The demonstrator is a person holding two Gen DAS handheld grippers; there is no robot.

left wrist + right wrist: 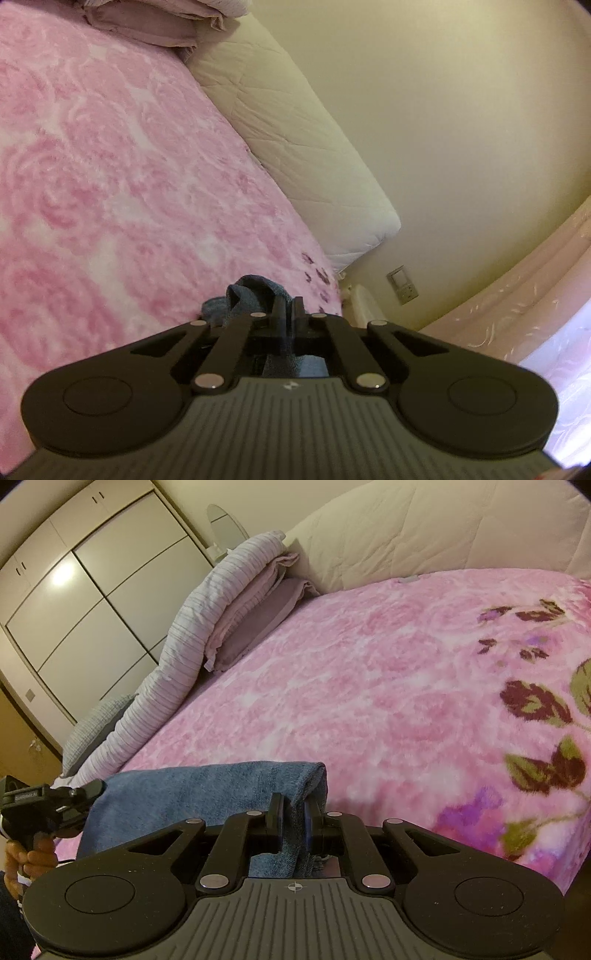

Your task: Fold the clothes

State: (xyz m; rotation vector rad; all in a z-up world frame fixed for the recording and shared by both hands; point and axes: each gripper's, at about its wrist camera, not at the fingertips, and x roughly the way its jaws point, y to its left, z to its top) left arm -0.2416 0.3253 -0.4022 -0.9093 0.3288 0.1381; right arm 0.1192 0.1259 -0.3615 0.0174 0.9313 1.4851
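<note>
Both grippers, L [288, 308] & R [293, 805], were clenched on blue terry cloth [207, 786] above pink floral blanket [369, 686], prob. keeping its edge taut for folding.

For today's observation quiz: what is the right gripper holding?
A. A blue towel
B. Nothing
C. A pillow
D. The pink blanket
A: in the right wrist view the right gripper is shut on a fold of the blue towel, which lies on the pink blanket.
</note>
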